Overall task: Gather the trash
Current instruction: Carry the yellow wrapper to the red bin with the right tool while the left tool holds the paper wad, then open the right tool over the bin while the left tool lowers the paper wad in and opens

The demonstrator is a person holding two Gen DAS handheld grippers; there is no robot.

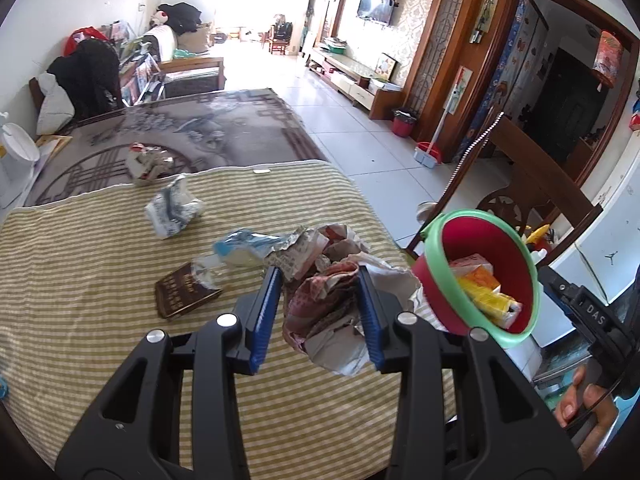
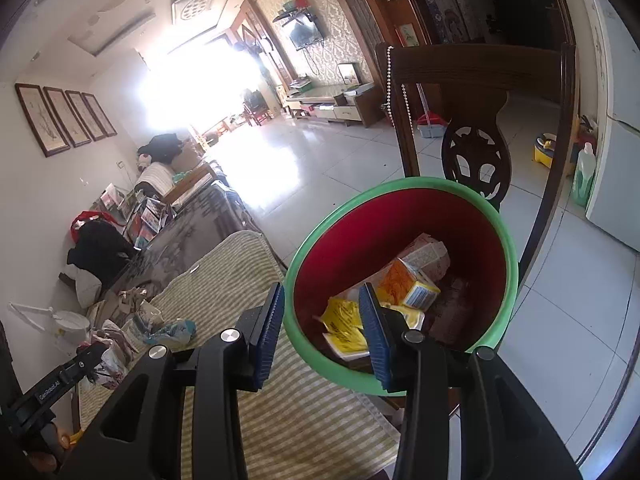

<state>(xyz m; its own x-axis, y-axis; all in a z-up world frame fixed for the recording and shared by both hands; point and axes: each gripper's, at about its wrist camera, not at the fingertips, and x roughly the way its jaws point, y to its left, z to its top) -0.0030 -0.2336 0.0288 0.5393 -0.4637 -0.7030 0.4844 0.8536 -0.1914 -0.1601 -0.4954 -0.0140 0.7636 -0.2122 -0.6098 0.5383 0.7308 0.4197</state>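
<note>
Landmark: the bin [image 2: 400,280], a round red plastic tub with a smooth green rim; every place below is told from it.
Left gripper [image 1: 320,312]: you hold it just beside the bin, its ribbed blue pads pressed on a crumpled paper wad [image 1: 328,316], pinkish print on white, creased and soft.
Right gripper [image 2: 324,332]: you have it clamped on the bin's near wall, one pad outside the rim and one inside, the tub tilted with its mouth facing the camera.
Inside the bin: an orange carton [image 2: 408,284] with hard square edges, a yellow wrapper [image 2: 344,324] that is glossy and wrinkled, and a pale box behind them.
Table cloth [image 1: 100,280]: soft woven cloth in yellow-green and white stripes, running under and away from the bin.
Loose trash beyond the bin: a foil-lined blue-and-white packet [image 1: 248,248], a crumpled white wrapper [image 1: 172,212], a flat dark brown packet [image 1: 184,296] under what may be clear plastic; the view is too warped to be sure.
Left view only: your hand [image 1: 584,404] below the bin.
Right view only: the carved dark wooden chair [image 2: 476,128] behind the bin, and the bin's full inside.
</note>
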